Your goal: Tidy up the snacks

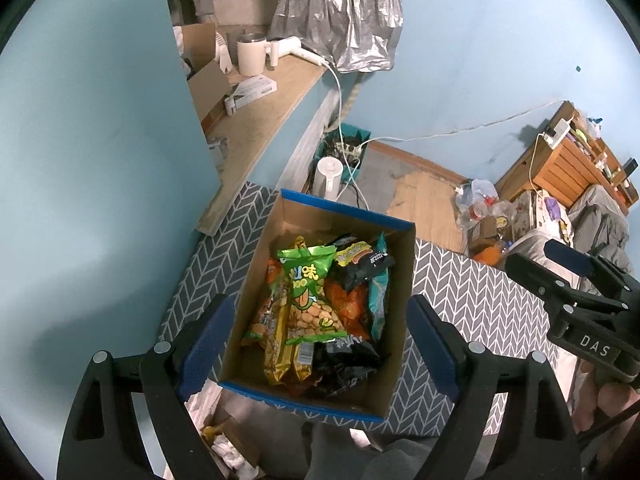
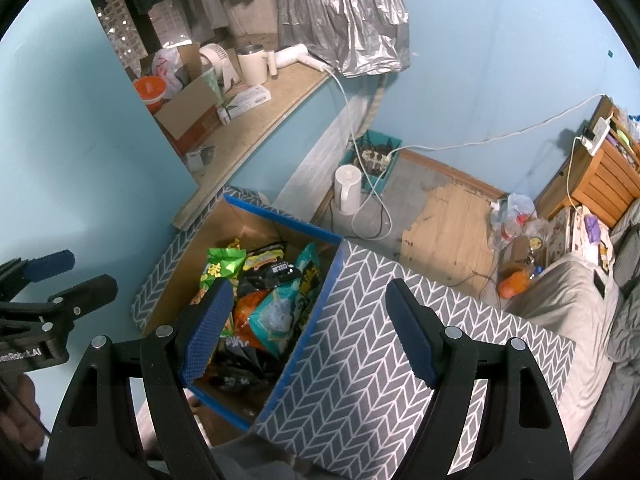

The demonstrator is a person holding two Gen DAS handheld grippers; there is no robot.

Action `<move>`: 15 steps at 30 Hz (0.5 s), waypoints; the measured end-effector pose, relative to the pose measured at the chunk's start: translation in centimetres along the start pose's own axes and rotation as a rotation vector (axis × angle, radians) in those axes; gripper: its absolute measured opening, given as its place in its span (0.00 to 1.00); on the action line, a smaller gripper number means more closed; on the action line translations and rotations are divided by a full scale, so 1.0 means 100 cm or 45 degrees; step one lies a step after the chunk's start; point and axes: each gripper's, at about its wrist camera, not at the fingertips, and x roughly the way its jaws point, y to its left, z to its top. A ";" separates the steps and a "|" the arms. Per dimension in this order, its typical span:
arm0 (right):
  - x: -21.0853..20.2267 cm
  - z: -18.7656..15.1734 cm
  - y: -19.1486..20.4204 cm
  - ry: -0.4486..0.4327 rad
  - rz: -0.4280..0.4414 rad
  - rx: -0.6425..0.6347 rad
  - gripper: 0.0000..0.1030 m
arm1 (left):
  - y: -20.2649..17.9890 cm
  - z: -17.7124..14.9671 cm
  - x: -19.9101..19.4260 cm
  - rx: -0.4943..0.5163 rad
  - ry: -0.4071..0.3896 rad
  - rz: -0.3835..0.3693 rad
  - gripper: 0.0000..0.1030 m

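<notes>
Both grippers spread, empty; crinkly snack packets fill cardboard box (blue-rimmed).

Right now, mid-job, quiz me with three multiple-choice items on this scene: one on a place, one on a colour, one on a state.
1. Where are the snack packets?
A. Inside the cardboard box
B. On the windowsill
C. On the floor

2. What colour is the rim of the cardboard box?
A. Red
B. Blue
C. White

3. How is the left tool?
A. Shut on a packet
B. Shut, holding nothing
C. Open, holding nothing

Answers:
1. A, the packets lie piled within the box walls.
2. B, blue edging runs along the top.
3. C, its fingers stand apart on either side of the box.
</notes>
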 end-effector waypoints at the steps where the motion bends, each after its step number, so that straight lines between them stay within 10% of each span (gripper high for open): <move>1: 0.000 0.000 0.000 -0.001 0.000 0.001 0.76 | 0.000 0.000 -0.001 -0.003 0.000 0.001 0.86; 15: -0.003 -0.003 -0.002 -0.004 -0.008 0.018 0.76 | 0.005 -0.004 -0.001 -0.024 0.023 0.016 0.86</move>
